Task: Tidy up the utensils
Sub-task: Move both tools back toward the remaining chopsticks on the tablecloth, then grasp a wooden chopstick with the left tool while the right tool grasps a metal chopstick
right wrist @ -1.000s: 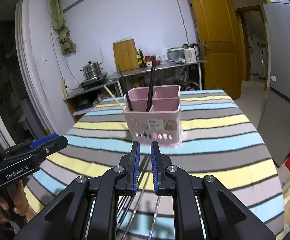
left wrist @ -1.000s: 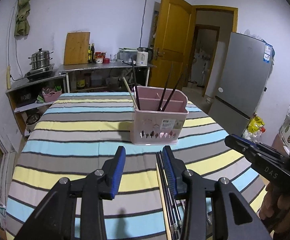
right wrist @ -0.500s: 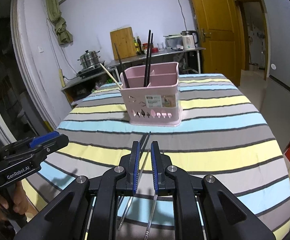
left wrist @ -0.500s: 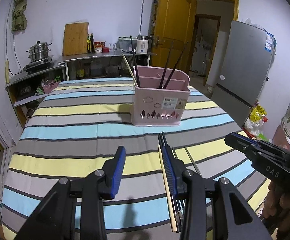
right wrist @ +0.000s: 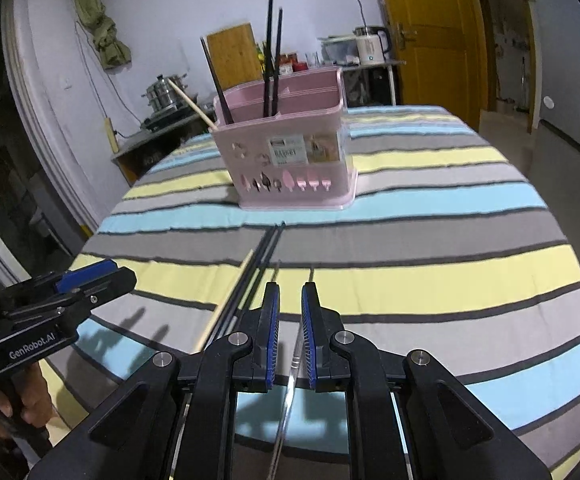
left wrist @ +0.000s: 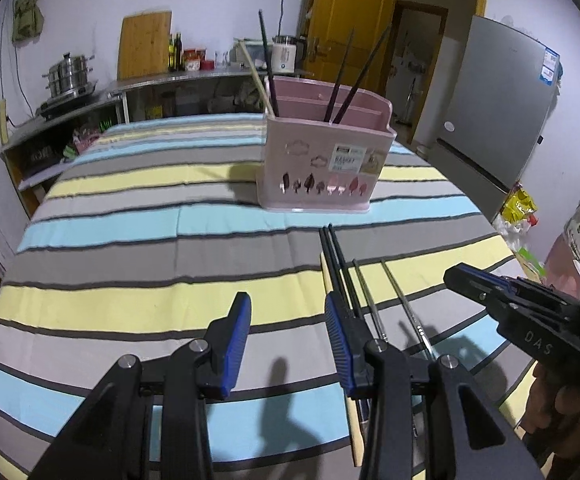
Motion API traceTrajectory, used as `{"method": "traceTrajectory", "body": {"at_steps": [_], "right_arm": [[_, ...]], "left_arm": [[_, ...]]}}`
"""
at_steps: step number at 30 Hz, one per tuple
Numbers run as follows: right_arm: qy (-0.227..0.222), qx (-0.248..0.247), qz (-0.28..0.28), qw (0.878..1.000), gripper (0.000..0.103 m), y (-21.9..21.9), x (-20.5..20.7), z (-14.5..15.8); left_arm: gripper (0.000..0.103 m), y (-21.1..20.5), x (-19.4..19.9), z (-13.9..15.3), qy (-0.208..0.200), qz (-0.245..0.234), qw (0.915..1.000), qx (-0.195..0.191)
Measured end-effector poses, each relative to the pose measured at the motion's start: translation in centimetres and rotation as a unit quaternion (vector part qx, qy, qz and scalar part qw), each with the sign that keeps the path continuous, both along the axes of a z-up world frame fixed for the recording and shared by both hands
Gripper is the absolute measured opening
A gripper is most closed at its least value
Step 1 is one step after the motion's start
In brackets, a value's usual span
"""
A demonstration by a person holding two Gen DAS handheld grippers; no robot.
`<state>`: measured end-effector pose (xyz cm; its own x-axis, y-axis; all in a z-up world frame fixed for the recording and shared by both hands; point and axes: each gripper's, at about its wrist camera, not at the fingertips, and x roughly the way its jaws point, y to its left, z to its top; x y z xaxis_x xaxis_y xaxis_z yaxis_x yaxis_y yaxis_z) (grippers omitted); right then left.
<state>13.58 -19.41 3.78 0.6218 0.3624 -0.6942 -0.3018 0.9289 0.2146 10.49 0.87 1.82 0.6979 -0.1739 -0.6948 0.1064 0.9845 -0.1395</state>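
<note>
Table (left wrist: pixel 130 248), striped cloth. Pink basket (left wrist: pixel 322 168) toward far edge, centre. Chopsticks (left wrist: pixel 336 264) laid side by side toward near edge.

I see matt striped cloth (left wrist: pixel 130 248) covering the desk. The pink basket (right wrist: pixel 290 152) looks smooth plastic. Two thin utensils (left wrist: pixel 374 312) gleam like metal.

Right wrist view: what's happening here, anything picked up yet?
Nothing is gripped yet. A person holds both grippers over the striped tablecloth. The right gripper hangs low over a metal chopstick with its jaws slightly apart, not clamped. The left gripper is wide open and empty beside the loose chopsticks on the cloth. The pink basket already holds four chopsticks upright: three dark, one wooden.
</note>
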Motion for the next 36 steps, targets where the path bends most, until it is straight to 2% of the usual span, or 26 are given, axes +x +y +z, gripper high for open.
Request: {"method": "traceTrajectory", "body": {"at_steps": [5, 12, 22, 32, 36], "right_arm": [[0.027, -0.01, 0.001, 1.0, 0.011, 0.2, 1.3, -1.8], [0.045, -0.022, 0.007, 0.999, 0.011, 0.9, 2.7, -3.0], [0.061, -0.03, 0.011, 0.998, 0.011, 1.2, 3.2, -4.0], [0.062, -0.028, 0.009, 0.998, 0.011, 1.0, 3.1, -4.0], [0.063, -0.031, 0.004, 0.998, 0.011, 0.7, 3.2, -4.0]], "left_arm": [[0.04, -0.1, 1.4, -1.4, 0.029, -0.012, 0.9993, -0.021], [0.04, -1.5, 3.5, -2.6, 0.056, -0.039, 0.9973, -0.028], [0.04, -3.0, 5.1, -4.7, 0.088, -0.041, 0.9953, 0.009], [0.043, -3.8, 4.8, -4.9, 0.075, -0.04, 0.9955, 0.041], [0.043, -3.1, 4.8, -4.8, 0.076, -0.026, 0.9959, 0.041]]}}
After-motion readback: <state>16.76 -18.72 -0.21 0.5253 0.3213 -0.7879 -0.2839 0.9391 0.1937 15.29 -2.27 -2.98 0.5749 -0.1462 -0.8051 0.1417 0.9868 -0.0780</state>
